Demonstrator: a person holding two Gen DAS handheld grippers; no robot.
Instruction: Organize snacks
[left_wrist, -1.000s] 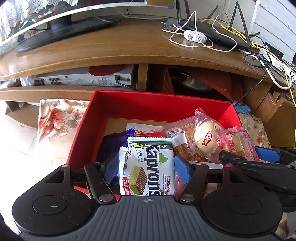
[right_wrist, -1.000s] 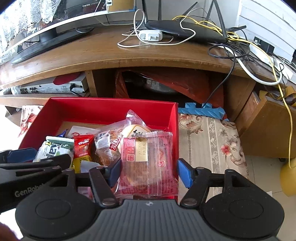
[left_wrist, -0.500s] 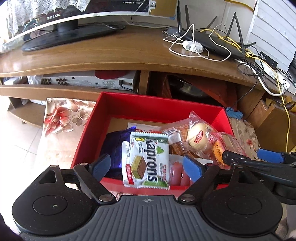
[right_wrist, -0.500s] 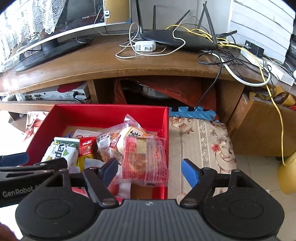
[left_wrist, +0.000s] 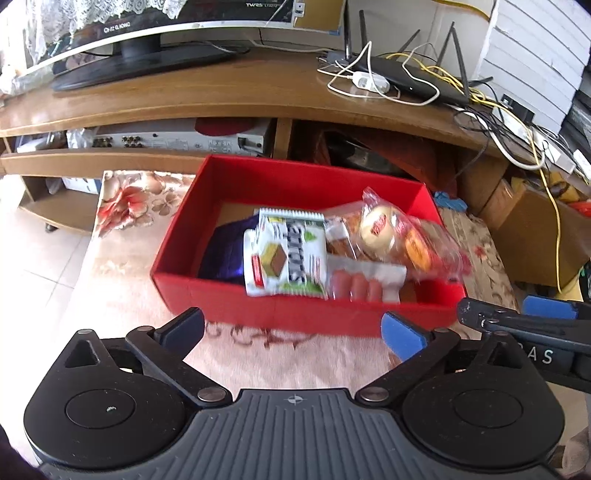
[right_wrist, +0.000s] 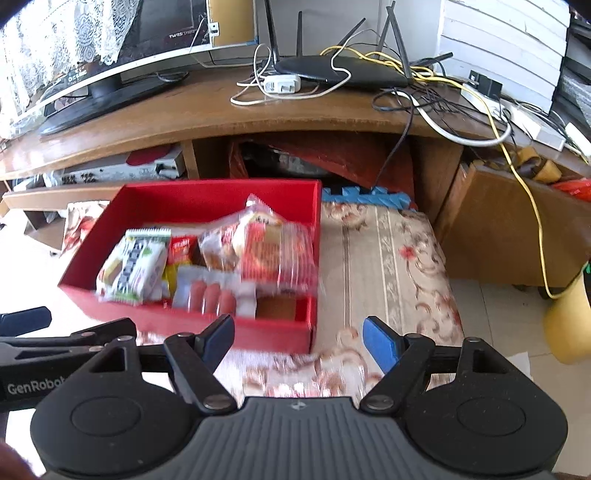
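- Left tool: jaws spread wide, having just been opening. Nothing lies between the pads; only the floral mat shows in the gap.
- Right tool: jaws partly open, holding nothing. Its opening widened a moment ago and has since levelled off. The gap frames the mat and the near wall of the box.
- Red box: rests on the mat on the floor, at 12 o'clock from both tools and clear of them. A wooden TV stand is behind it.
- Box contents, left wrist view:
  - green-and-white wafer pack at centre, leaning on the near wall;
  - purple pack at 9 o'clock from the wafer pack;
  - sausage pack at 3 o'clock from it;
  - clear-wrapped pastries at 2 o'clock, piled against the right wall.
- Progress: every snack in view is already inside the box. None shows on the mat around it.
- Remaining work: probably little or none. Motion blur and the heaped wrappers prevent a firm count of items. The packs lie loosely stacked, so tidying them flat may still be intended.
- Judged step: release complete, both tools clear of the box.
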